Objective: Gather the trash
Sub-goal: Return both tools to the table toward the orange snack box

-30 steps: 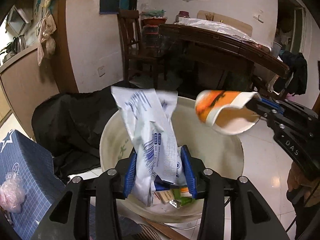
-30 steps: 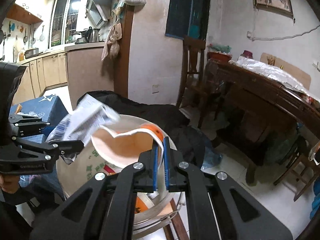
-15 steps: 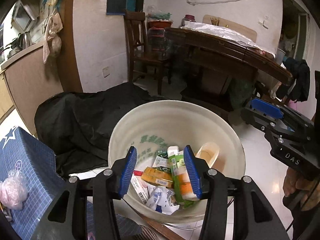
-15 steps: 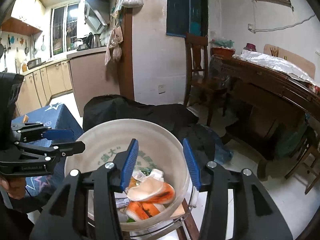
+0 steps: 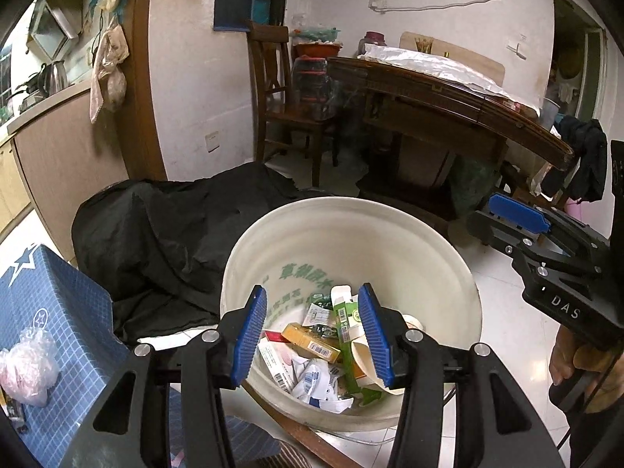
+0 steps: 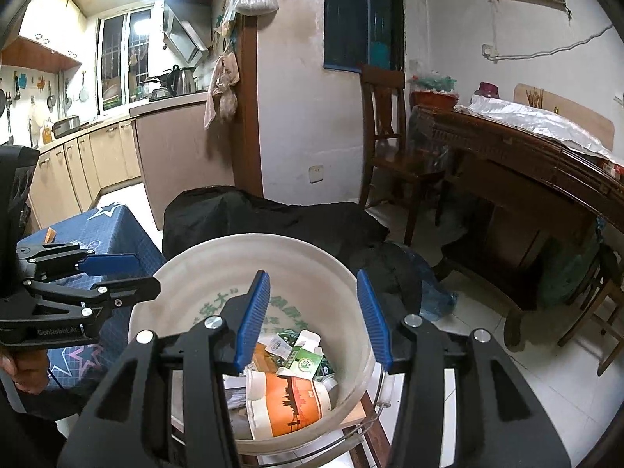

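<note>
cream plastic bucket [image 5: 351,234] near and centre, already holding orange cup [image 6: 290,401], cartons, wrappers. left gripper [image 5: 312,335] and right gripper [image 6: 312,318] above it, jaws wide, empty. seemingly mostly done.

White plastered walls [image 6: 296,124] enclose a glossy tiled floor [image 6: 507,355]. A dark wooden chair [image 6: 384,144] stands beside a long wooden table [image 6: 546,179]. Beige kitchen cabinets [image 6: 101,156] run beneath a bright window [image 6: 121,62].
</note>
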### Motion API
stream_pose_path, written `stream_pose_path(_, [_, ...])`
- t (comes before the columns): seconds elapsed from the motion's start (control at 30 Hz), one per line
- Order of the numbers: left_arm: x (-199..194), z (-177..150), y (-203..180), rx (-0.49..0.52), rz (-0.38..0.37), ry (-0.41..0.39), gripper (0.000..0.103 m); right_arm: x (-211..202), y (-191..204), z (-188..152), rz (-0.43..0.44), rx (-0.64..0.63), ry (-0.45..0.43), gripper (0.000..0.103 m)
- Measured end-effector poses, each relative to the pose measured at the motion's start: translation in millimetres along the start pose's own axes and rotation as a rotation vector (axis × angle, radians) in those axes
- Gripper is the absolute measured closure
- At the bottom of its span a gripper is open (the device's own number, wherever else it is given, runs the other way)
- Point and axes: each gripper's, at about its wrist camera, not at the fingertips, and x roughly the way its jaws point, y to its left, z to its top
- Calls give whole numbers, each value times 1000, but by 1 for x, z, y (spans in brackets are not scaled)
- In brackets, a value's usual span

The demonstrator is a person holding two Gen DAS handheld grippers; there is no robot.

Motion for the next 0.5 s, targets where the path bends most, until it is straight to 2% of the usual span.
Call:
stream_pose_path(0.2, [-5, -2, 6, -14, 20, 1, 52, -1, 8, -1, 14, -7, 1, 58])
stream_pose_path(0.5, [-31, -12, 19, -15, 124, -30, 52, -7, 38, 3, 105, -5, -18, 58])
